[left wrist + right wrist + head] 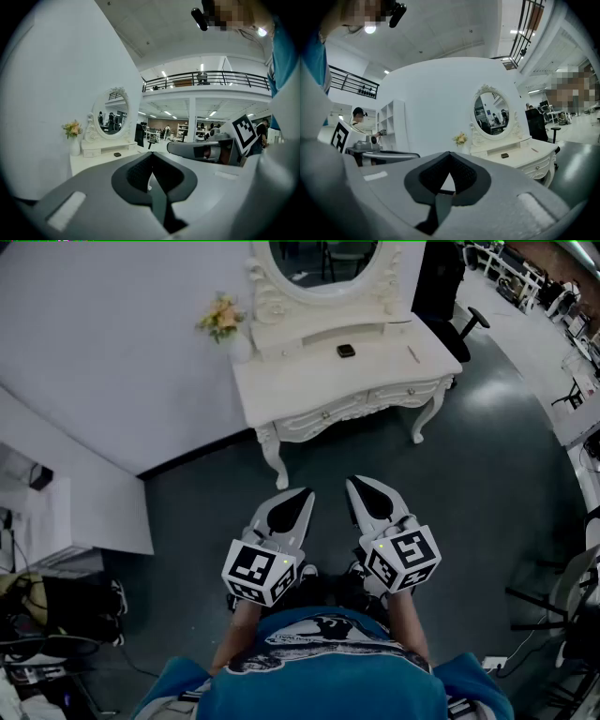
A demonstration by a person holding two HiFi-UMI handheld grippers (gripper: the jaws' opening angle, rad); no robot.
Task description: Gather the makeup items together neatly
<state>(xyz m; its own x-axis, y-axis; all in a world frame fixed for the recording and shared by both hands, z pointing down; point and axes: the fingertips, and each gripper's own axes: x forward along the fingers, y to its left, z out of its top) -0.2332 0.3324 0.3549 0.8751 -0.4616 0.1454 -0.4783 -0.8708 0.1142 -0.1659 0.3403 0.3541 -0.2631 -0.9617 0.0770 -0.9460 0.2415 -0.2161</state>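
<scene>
A white dressing table (300,385) stands a few steps ahead against the wall. On its top lie a small black compact (346,351) and a thin pencil-like stick (412,354). The compact (504,155) and the stick (534,150) also show in the right gripper view, and the compact (117,154) in the left gripper view. My left gripper (302,493) and right gripper (357,484) are held side by side over the dark floor, well short of the table. Both are shut and hold nothing.
An oval mirror (323,263) tops the table, and a vase of flowers (223,320) stands at its left end. A black office chair (461,329) is to the table's right. A white cabinet (66,517) and bags (42,606) stand at my left.
</scene>
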